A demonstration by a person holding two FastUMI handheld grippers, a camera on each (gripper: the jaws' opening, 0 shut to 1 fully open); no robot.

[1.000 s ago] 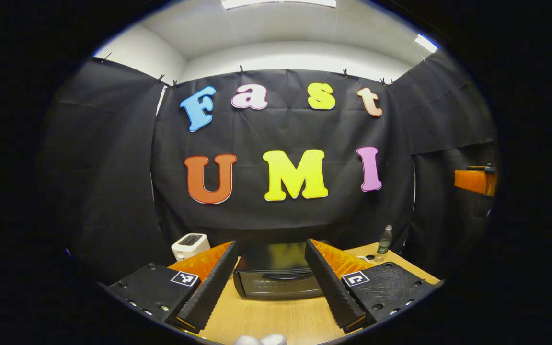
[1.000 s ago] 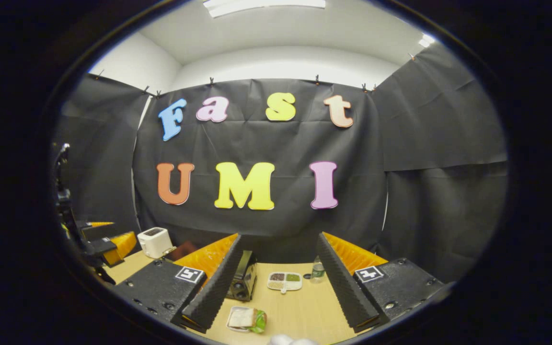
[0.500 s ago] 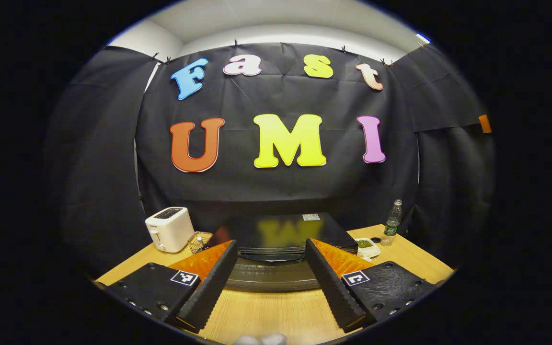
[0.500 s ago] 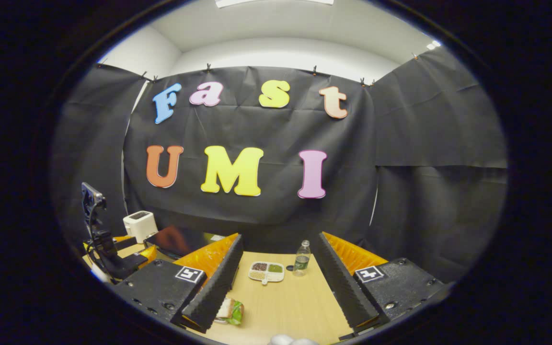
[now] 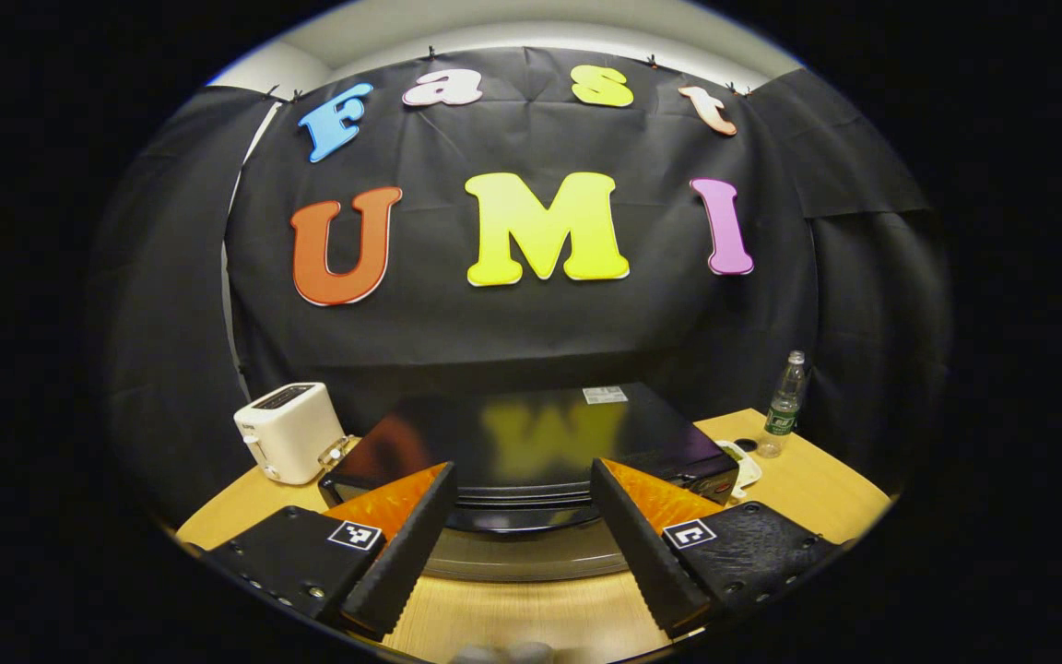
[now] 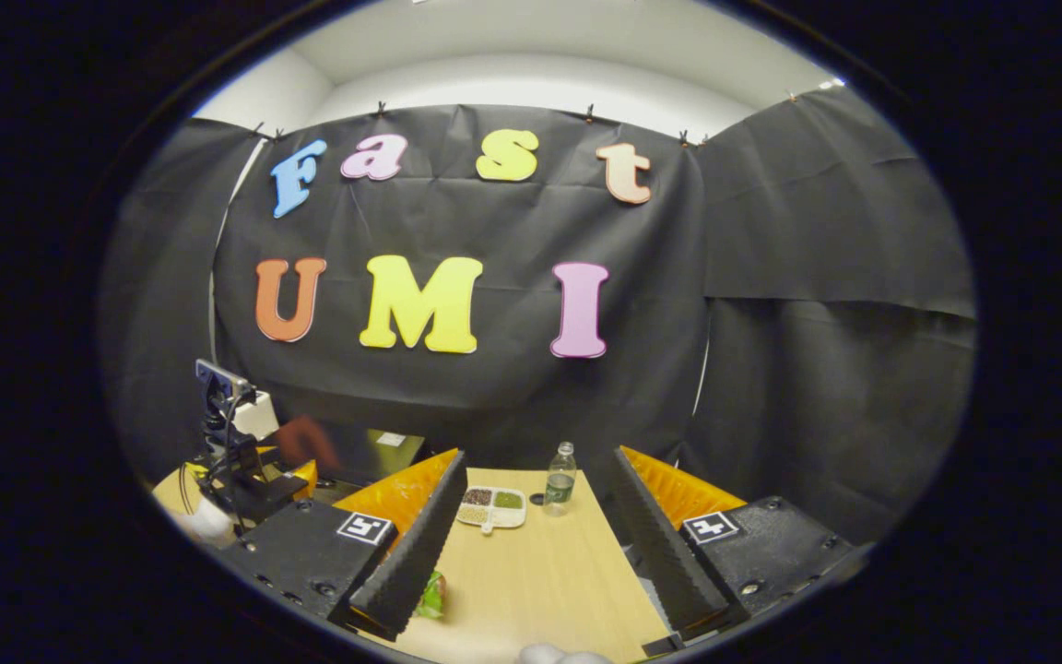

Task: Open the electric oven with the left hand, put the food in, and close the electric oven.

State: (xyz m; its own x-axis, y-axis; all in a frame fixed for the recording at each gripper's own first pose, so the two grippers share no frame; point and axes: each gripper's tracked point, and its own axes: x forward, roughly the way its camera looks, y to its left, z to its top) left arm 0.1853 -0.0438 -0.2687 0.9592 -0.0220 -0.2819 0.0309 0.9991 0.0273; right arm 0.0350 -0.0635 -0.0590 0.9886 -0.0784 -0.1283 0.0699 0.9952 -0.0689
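In the left gripper view I have my left gripper (image 5: 520, 530) released, fingers spread wide and grasping nothing, with the black electric oven (image 5: 531, 447) straight ahead between them on the wooden table (image 5: 817, 480); its door is shut and its dark handle (image 5: 522, 518) lies just beyond my fingertips. A white toaster (image 5: 287, 444) stands at the far left, and a plastic bottle (image 5: 784, 406) at the far right. In the right gripper view my right gripper (image 6: 531, 544) is likewise spread and empty above bare tabletop. The food (image 6: 430, 596), in green wrapping, peeks out on the near side beside my left finger. Farther off stand a divided dish (image 6: 491, 504) and the bottle.
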